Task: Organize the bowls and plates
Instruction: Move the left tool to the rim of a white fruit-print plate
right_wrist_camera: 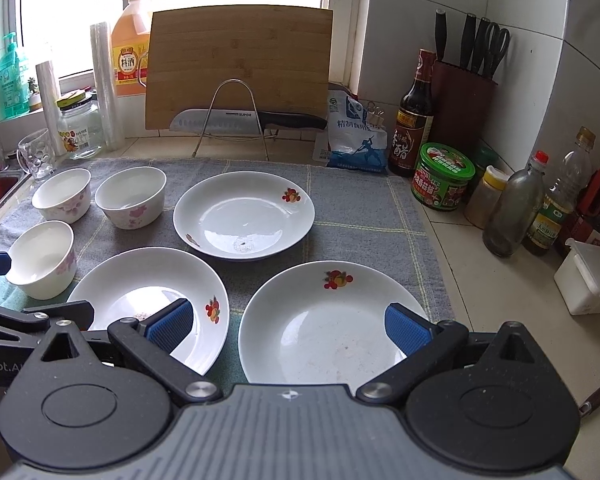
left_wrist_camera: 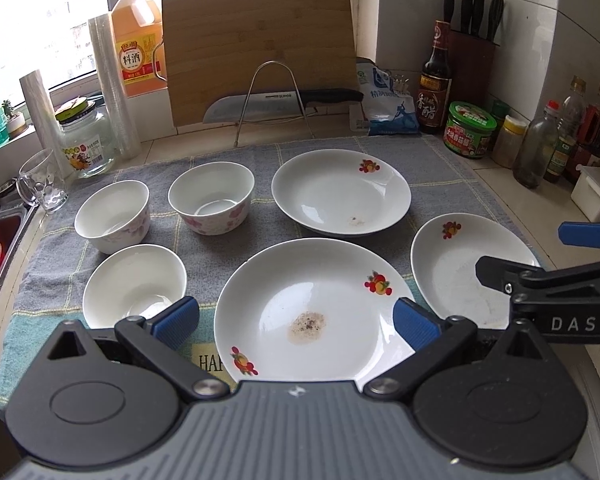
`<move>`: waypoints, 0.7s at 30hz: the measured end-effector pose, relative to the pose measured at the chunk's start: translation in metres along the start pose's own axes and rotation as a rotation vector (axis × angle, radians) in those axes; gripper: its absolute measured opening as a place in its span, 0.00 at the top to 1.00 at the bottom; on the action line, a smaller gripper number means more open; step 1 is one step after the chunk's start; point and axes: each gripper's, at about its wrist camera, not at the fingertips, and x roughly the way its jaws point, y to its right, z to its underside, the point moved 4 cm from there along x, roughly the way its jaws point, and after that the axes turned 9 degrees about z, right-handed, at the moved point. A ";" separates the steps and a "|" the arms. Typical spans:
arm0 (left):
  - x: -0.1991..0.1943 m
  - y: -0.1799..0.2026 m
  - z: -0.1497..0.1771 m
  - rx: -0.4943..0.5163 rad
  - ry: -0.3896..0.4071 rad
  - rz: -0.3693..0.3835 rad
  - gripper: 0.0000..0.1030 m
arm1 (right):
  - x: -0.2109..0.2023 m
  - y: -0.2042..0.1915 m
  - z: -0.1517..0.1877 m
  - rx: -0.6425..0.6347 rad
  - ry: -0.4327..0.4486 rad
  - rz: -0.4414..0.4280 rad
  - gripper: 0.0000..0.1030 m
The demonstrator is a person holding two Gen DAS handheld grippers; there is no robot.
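Three shallow white ceramic plates with small fruit prints and three white ceramic bowls with pink flower prints are laid out separately on a grey checked towel (right_wrist_camera: 360, 200) that covers the bench; nothing is stacked yet, so the task is judged to be at its beginning. The bowls are grouped on the left side: the far-left bowl (left_wrist_camera: 112, 216), the far-middle bowl (left_wrist_camera: 211, 197) and the near bowl (left_wrist_camera: 134, 286). The far plate (left_wrist_camera: 341, 193) lies behind the near-left plate (left_wrist_camera: 314, 310), and the near-right plate (right_wrist_camera: 324, 322) lies beside that one, apart from it. The left gripper (left_wrist_camera: 296, 318) is held over the near-left plate with its jaws spread wide and nothing between them; the right gripper (right_wrist_camera: 288, 324) is held over the near-right plate, its jaws also spread and empty. For a good first step, one plate should be taken by its rim, with one blue pad under the edge and one above, because the glazed surface is probably slippery. The plate should be lifted level and lowered centred onto another plate. Brown residue (left_wrist_camera: 308, 326) is seen in the near-left plate, so tilting is better avoided.
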 end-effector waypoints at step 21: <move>0.049 0.054 -0.024 0.042 -0.035 0.097 0.01 | 0.021 0.069 0.073 -0.021 -0.015 -0.156 0.00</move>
